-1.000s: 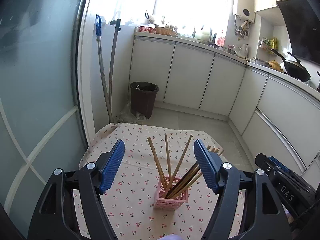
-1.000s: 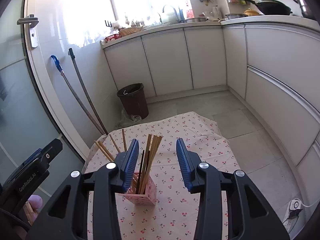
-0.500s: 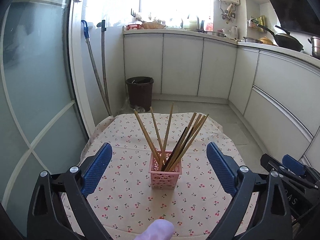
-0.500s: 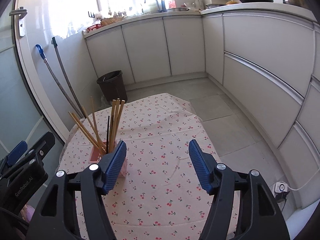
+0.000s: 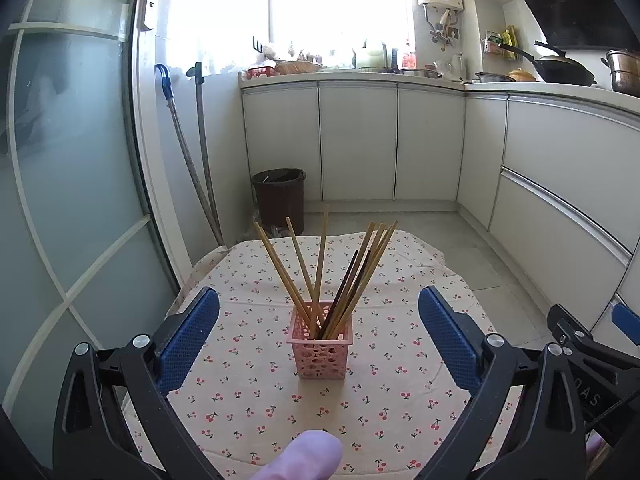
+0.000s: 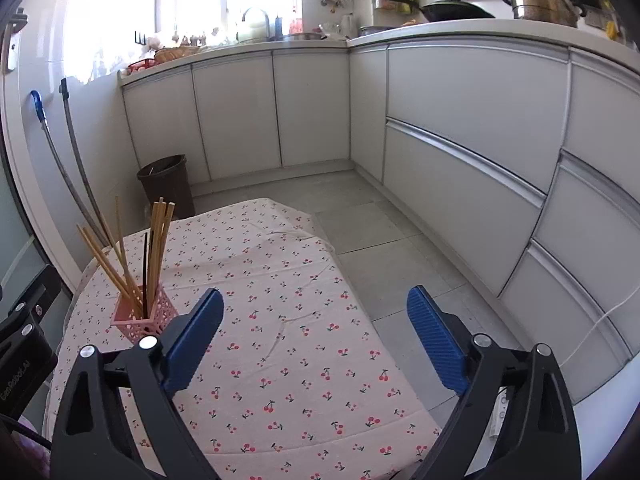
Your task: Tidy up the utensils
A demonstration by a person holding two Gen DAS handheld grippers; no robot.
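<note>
A pink perforated basket point(image 5: 322, 354) stands on the cherry-print tablecloth point(image 5: 248, 380) and holds several wooden chopsticks point(image 5: 321, 256) and a dark one, fanned out upright. My left gripper point(image 5: 318, 290) faces the basket from a short way back; its jaws are opening wide, with nothing touching the blue pads. In the right wrist view the basket point(image 6: 146, 318) and chopsticks point(image 6: 158, 240) are off to the left. My right gripper point(image 6: 315, 291) hangs over bare cloth point(image 6: 300, 280), its jaws also opening and empty.
A brown bin point(image 5: 280, 200) and two long tool handles point(image 5: 192, 152) stand beyond the table by the glass door. White cabinets point(image 6: 460, 140) line the far and right sides. A fingertip point(image 5: 304, 456) shows at the bottom. The table's right edge point(image 6: 400, 380) drops to grey floor.
Both grippers drew back from the basket and their jaws spread wide. The right gripper swung right, away from the chopsticks. The chopsticks stayed in the basket.
</note>
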